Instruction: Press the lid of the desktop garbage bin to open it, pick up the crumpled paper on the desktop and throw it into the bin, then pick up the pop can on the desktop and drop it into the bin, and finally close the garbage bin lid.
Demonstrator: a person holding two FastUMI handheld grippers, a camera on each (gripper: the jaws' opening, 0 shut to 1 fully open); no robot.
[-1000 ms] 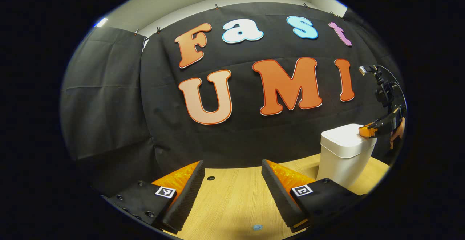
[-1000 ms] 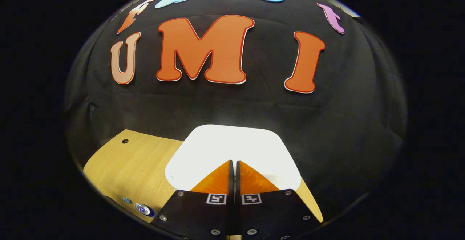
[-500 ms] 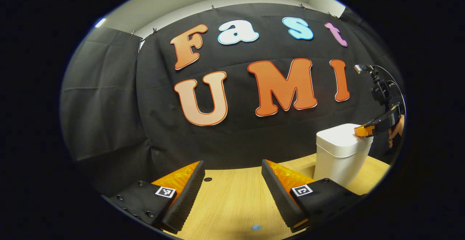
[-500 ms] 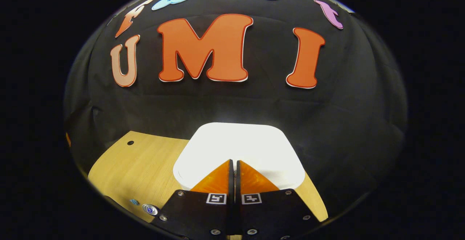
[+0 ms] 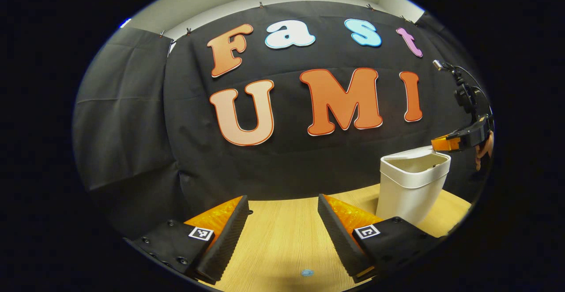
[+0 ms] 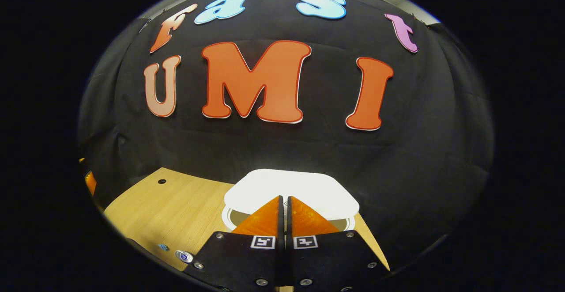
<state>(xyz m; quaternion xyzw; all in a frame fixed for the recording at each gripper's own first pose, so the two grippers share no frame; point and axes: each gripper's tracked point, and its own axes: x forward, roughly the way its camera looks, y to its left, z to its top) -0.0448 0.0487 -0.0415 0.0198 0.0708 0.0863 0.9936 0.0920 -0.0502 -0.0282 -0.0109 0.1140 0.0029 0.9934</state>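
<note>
On the wooden desktop [image 5: 282,239], a white garbage bin [image 5: 408,190] stands with its lid [image 6: 291,190] popped up.
Above the bin's rim, the right gripper [image 6: 284,200] hovers, fingers pressed together on nothing; well left of the bin, the left gripper [image 5: 282,221] hangs with fingers spread wide. The pop can [image 6: 183,255] lies left of the bin, near the desktop's edge.

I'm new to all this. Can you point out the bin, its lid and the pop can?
bin [image 5: 408,195]: left gripper view, front wall.
lid [image 6: 291,189]: right gripper view, top surface.
pop can [image 6: 183,255]: right gripper view, its top.
</note>
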